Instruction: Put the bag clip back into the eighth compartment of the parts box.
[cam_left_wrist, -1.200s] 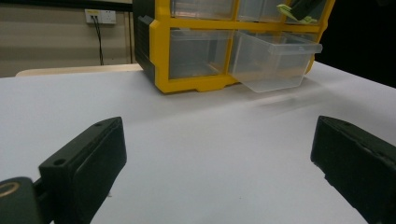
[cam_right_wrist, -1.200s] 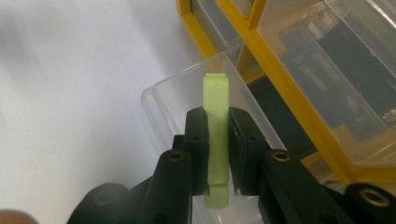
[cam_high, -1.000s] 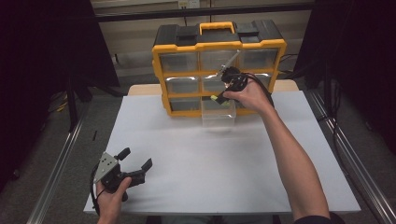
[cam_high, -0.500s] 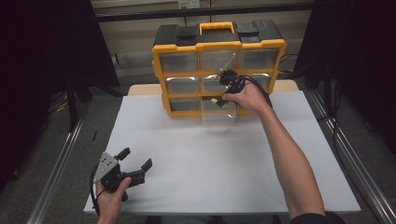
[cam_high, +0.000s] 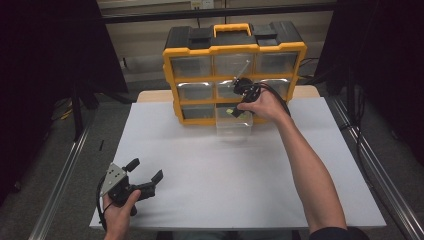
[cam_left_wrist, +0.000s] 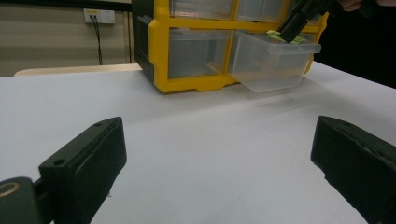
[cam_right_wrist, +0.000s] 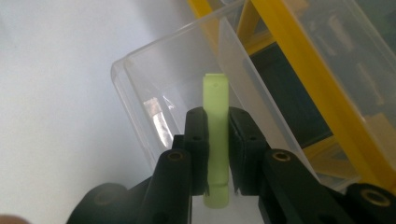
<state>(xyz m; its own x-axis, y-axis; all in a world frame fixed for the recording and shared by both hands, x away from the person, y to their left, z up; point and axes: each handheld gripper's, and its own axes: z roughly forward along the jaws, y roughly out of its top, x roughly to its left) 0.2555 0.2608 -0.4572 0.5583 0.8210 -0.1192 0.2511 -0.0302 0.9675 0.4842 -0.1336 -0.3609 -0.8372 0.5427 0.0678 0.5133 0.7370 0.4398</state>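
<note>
Right gripper (cam_right_wrist: 217, 140) pinching a green clip (cam_right_wrist: 216, 140), now lower and nearer than a second ago, directly over the open drawer (cam_right_wrist: 154, 93) of the cabinet (cam_high: 235, 50). Ready, probably, for release. Left gripper (cam_high: 145, 181) far back, spread, idle on the table (cam_high: 200, 165).

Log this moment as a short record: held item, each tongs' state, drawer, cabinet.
held item: light green piece, clamped between the right tongs
right tongs: shut on the piece, above the open clear drawer
left tongs: open, holding nothing, near the table's front edge
drawer: bottom middle, pulled out
cabinet: yellow organiser at the far side of the white table
</note>
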